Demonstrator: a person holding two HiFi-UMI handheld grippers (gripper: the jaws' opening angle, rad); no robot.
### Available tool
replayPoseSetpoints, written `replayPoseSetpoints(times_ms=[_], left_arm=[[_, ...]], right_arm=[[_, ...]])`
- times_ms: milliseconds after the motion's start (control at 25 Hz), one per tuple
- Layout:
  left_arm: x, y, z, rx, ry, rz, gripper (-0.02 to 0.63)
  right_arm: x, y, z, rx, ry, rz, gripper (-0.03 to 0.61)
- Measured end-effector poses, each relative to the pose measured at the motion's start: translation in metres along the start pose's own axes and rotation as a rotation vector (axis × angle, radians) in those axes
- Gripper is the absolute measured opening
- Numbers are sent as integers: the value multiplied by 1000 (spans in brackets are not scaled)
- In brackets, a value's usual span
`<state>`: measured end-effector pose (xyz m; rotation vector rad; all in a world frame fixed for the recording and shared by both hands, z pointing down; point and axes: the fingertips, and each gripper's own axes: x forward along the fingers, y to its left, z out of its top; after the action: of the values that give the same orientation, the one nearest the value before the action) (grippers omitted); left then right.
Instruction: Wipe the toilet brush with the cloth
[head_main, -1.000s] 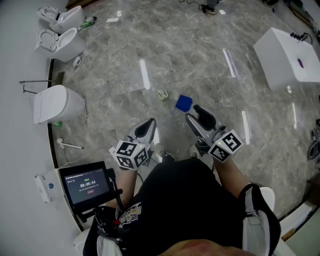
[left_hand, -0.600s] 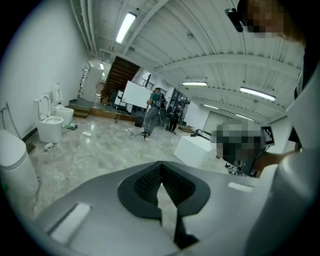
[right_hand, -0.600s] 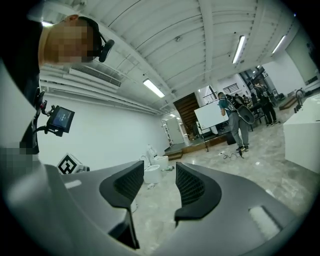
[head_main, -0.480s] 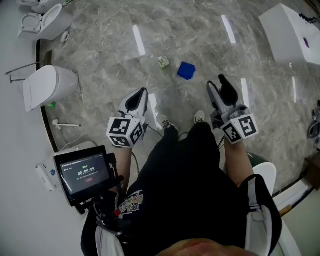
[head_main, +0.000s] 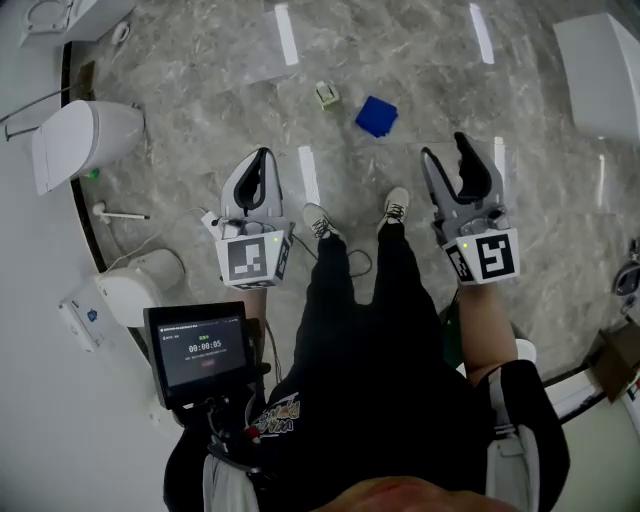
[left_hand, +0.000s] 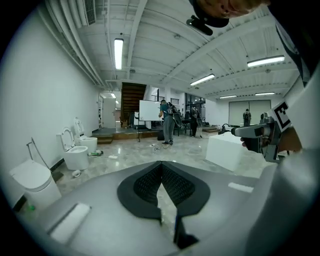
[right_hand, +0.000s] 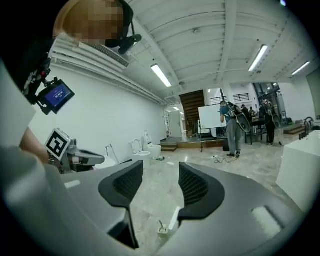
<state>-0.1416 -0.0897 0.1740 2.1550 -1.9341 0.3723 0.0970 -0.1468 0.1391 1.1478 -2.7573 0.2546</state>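
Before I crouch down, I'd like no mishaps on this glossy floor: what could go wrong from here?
1. The blue cloth and what looks like the toilet brush lie far apart on the floor, the brush beside the toilet, so each needs its own low reach.
2. The left gripper is shut and may knock things aside; the right gripper, whose jaws have just been opening, is empty.

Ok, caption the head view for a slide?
Left gripper shut, right gripper empty with fingers just opening, both above the floor; blue cloth lies ahead, untouched.
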Motion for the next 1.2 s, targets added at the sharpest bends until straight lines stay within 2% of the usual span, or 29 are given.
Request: replayPoseSetpoints(times_ms=[120, 240, 520, 720, 960, 1200], left_arm=[[22, -20, -13, -46, 24, 26, 11], [43, -36, -43, -76, 40, 44, 11], [68, -65, -153, -137, 96, 50, 11], [79, -57, -232, -160, 142, 51, 11], [112, -43, -309, -193, 92, 68, 11], [135, -47, -394, -195, 79, 32, 11]], right_arm=[[19, -13, -26, -31, 23, 60, 232], [39, -29, -66, -30, 51, 106, 239], [73, -50, -175, -31, 89, 143, 242], [93, -42, -241, -66, 99, 164, 255], [123, -36, -345, -56, 146, 185, 261], [159, -41, -460, -178, 208, 178, 261]])
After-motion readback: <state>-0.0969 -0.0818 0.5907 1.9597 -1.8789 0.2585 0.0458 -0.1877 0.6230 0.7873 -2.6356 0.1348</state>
